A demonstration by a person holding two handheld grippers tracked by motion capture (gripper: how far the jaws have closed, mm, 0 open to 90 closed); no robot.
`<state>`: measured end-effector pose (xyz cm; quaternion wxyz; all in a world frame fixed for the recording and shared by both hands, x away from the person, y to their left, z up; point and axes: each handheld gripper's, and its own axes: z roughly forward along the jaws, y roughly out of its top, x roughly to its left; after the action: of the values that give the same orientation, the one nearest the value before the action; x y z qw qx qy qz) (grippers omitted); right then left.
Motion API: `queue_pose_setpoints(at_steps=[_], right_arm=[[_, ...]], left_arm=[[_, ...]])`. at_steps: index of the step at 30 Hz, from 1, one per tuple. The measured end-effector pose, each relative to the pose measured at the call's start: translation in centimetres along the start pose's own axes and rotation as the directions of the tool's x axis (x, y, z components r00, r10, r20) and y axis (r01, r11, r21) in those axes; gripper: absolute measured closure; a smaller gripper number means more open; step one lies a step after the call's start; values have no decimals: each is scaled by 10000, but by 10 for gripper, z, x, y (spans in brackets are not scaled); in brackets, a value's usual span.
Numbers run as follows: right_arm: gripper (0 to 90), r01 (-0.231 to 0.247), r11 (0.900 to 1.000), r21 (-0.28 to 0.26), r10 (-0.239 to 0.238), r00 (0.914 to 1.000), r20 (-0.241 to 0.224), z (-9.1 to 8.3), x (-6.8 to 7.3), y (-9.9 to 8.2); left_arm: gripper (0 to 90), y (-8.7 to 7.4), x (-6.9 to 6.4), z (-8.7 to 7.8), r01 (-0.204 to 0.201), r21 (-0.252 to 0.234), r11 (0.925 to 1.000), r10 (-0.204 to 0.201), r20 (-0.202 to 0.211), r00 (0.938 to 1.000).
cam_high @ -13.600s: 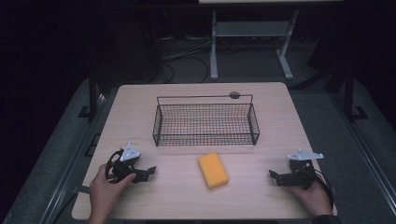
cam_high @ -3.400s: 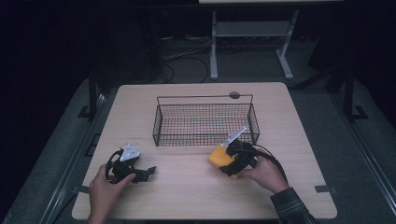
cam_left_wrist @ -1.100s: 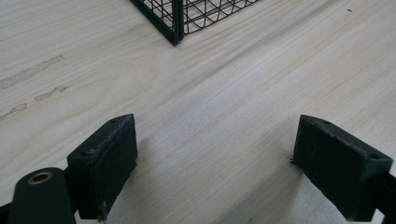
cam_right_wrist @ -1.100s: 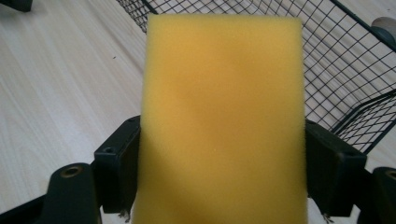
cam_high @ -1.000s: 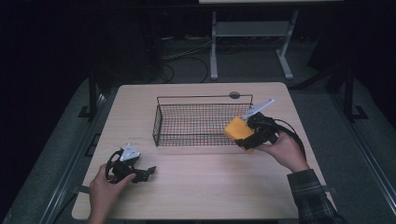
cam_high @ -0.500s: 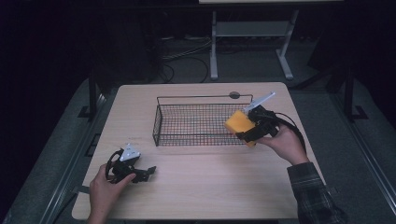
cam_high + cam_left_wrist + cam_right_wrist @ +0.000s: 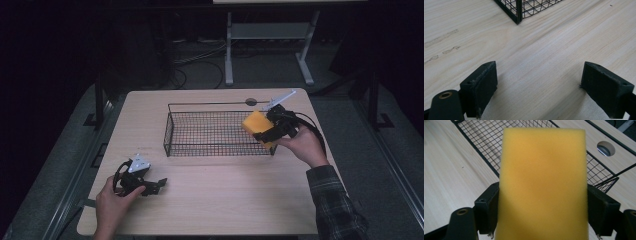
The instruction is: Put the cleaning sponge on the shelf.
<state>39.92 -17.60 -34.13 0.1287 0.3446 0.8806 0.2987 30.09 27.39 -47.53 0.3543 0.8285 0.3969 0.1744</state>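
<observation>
The right claw (image 7: 265,131) grips the yellow sponge (image 7: 256,123) over the basket (image 7: 216,148) wall at 3 o'clock. Dropped now, it may bounce outside. The left claw (image 7: 156,184) rests open on the surface (image 7: 225,195).

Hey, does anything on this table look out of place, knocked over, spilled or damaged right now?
Nothing stands out. The wire basket sits upright and square on the table. The right claw holds the yellow sponge at the basket's right end, and the left claw rests open on the wood. A few faint scuff marks show, nothing spilled.
</observation>
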Motion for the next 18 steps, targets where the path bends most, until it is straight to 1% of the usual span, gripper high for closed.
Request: queue_pose_setpoints(at_steps=[6,18], right_arm=[[236,-41,10000,14,41,10000,61,4,-7,4],[236,-157,9999,48,158,9999,-57,19,-19,10]], left_arm=[[127,0,0,0,20,0,10000,-20,7,10000],[127,0,0,0,24,-3,10000,-24,7,10000]])
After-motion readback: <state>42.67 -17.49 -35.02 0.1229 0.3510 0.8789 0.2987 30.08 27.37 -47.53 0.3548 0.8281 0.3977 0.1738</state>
